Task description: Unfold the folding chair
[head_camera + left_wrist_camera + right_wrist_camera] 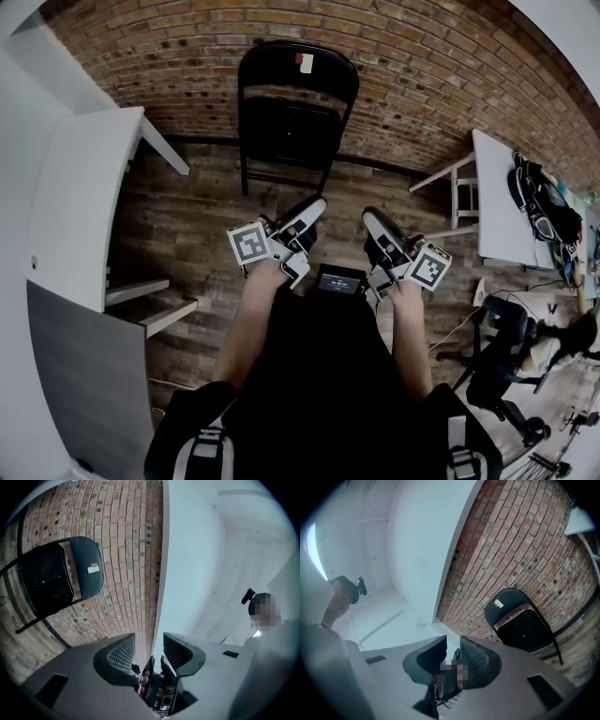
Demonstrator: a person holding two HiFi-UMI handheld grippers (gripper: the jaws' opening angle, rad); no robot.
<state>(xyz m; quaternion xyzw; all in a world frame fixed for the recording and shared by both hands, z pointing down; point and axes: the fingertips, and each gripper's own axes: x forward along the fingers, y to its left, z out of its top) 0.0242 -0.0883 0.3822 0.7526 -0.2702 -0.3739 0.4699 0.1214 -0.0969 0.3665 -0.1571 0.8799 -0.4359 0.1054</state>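
A black folding chair [292, 103] stands folded flat against the brick wall, with a small red-and-white sticker on its backrest. It also shows at the upper left of the left gripper view as the chair [56, 581], and at the right of the right gripper view as the chair [520, 620]. My left gripper [317, 202] and right gripper [371, 216] hang side by side in front of me, well short of the chair and pointing toward it. The left gripper [149, 644] is open and holds nothing. A narrower gap shows between the jaws of the right gripper [452, 651], also with nothing in it.
A white table [84, 187] stands at the left. Another white table [497, 197] at the right carries a dark bag [539, 202]. An office chair [497, 366] sits at the lower right. Wooden floor [197, 225] lies between me and the folding chair.
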